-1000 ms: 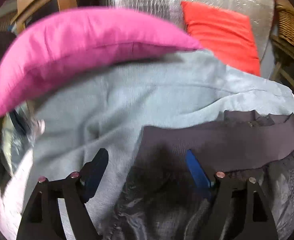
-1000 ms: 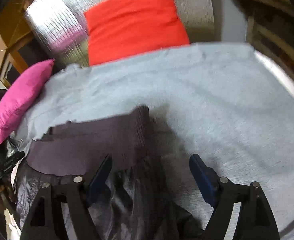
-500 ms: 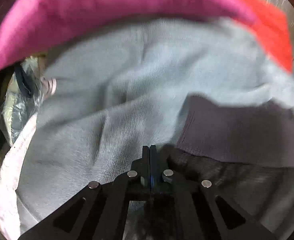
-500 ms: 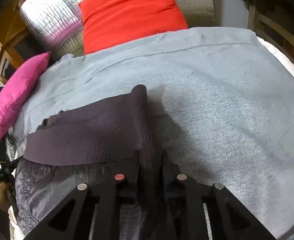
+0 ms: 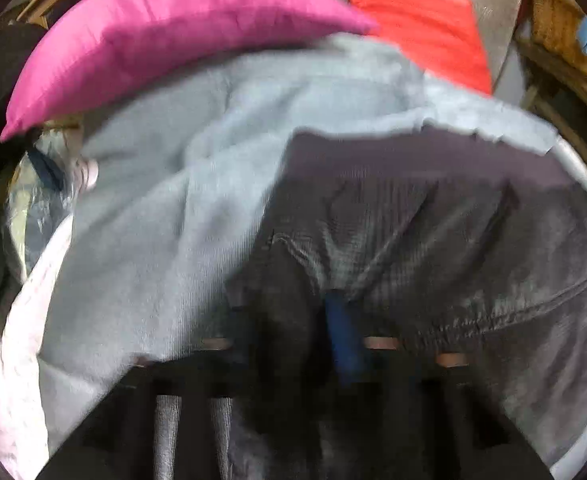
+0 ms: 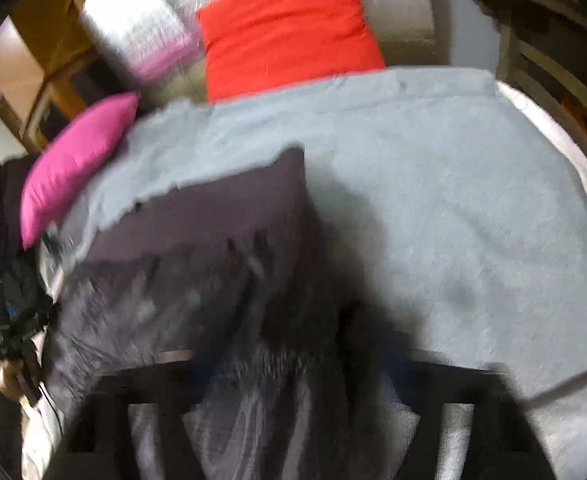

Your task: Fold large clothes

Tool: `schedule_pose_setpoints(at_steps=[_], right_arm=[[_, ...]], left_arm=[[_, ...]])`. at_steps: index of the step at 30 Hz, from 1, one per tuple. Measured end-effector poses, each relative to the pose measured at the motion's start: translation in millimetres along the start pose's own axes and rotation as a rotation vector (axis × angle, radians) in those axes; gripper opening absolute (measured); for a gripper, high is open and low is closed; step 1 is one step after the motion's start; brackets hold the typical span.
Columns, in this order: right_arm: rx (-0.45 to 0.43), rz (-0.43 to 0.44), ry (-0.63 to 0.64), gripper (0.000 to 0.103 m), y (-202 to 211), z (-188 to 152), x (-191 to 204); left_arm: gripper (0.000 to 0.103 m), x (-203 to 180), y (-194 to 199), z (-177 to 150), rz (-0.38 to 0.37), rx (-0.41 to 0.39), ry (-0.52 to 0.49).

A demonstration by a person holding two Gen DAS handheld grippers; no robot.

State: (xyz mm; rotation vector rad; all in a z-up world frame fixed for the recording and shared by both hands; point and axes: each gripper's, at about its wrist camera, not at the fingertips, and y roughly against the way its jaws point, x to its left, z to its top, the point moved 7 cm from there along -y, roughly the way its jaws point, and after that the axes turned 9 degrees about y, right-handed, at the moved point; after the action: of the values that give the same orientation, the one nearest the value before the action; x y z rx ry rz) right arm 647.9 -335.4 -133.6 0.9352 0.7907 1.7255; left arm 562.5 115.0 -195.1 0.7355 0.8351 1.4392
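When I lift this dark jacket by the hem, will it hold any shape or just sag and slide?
The dark jacket will probably sag: its shell is already puckering into creases around the left gripper. The sheen suggests slippery fabric, so it may slide on the grey blanket. The ribbed hem band looks thicker and easier to grip.

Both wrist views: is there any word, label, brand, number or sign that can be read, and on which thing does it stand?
None can be read. The dark jacket, grey blanket, pink cushion and red cushion show no print, and both views are blurred.
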Motion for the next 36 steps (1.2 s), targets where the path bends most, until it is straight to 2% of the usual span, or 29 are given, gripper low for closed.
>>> schedule_pose_setpoints(at_steps=[1, 3, 6, 7, 8, 9, 10, 11, 12, 14, 15, 20, 23, 25, 26, 28, 31, 33, 35, 36], right_arm=[[0.020, -0.008, 0.007, 0.009, -4.5, -1.9, 2.9], [-0.013, -0.030, 0.009, 0.009, -2.6, -2.2, 2.4], [-0.020, 0.057, -0.172, 0.010, -15.1, -15.7, -21.8], [-0.044, 0.052, -0.164, 0.016, -12.0, -17.6, -19.3], [-0.069, 0.045, -0.159, 0.018, -3.6, -18.3, -15.5], [-0.084, 0.055, -0.166, 0.030, 4.5, -18.8, -13.1], [-0.102, 0.076, -0.174, 0.065, 14.7, -20.5, -11.8], [-0.128, 0.097, -0.186, 0.084, 26.7, -22.1, -10.3], [-0.160, 0.086, -0.205, 0.097, 41.0, -26.8, -12.9], [-0.189, 0.057, -0.208, 0.097, 59.4, -37.3, -17.5], [-0.185, 0.077, -0.207, 0.097, 64.2, -44.8, -18.2], [-0.108, 0.133, -0.222, 0.097, 59.8, -85.4, -26.6], [-0.086, 0.187, -0.249, 0.097, 49.6, -90.0, -23.6], [-0.079, 0.226, -0.246, 0.097, 45.7, -85.8, -20.7], [-0.074, 0.236, -0.244, 0.097, 41.4, -82.2, -19.4], [-0.050, 0.241, -0.236, 0.097, 30.1, -78.9, -17.0], [-0.019, 0.234, -0.250, 0.097, 14.5, -82.4, -18.2], [-0.045, 0.277, -0.253, 0.095, 14.7, -78.2, -12.7], [-0.047, 0.340, -0.246, 0.095, 15.5, -73.9, -3.2], [-0.039, 0.323, -0.217, 0.095, 14.3, -72.7, 0.5]], left_arm=[[0.017, 0.6, -3.5, -2.3, 0.012, -0.004, 0.000], [0.017, 2.7, -9.2, -6.4, 0.015, 0.010, 0.011], [0.017, 5.1, 0.5, -2.7, -0.005, -0.004, 0.057], [0.026, 6.5, 5.0, -1.7, -0.012, -0.011, 0.064], [0.049, 9.7, 14.4, -1.6, -0.028, -0.015, 0.079], [0.063, 14.8, 27.0, -2.4, -0.058, -0.023, 0.101], [0.083, 21.4, 39.3, -3.6, -0.072, -0.051, 0.120], [0.084, 30.4, 52.8, -5.3, -0.076, -0.096, 0.140], [0.084, 41.9, 65.8, -10.2, -0.082, -0.129, 0.161], [0.085, 58.6, 73.9, -24.0, -0.118, -0.123, 0.217], [0.085, 65.7, 74.6, -33.3, -0.143, -0.102, 0.249], [0.085, 83.9, 55.8, -61.4, -0.207, -0.006, 0.360], [0.085, 73.0, 45.3, -58.1, -0.319, 0.047, 0.419], [0.085, 62.5, 40.6, -51.2, -0.357, 0.053, 0.417], [0.085, 58.9, 36.8, -49.2, -0.355, 0.057, 0.410], [0.085, 53.2, 17.0, -49.7, -0.336, 0.117, 0.402], [0.085, 49.9, 15.0, -42.0, -0.357, 0.100, 0.426], [0.085, 42.2, 14.6, -38.7, -0.433, 0.131, 0.454], [0.085, 33.8, 12.6, -37.9, -0.461, 0.143, 0.428], [0.085, 28.9, 8.5, -39.6, -0.436, 0.145, 0.387]])
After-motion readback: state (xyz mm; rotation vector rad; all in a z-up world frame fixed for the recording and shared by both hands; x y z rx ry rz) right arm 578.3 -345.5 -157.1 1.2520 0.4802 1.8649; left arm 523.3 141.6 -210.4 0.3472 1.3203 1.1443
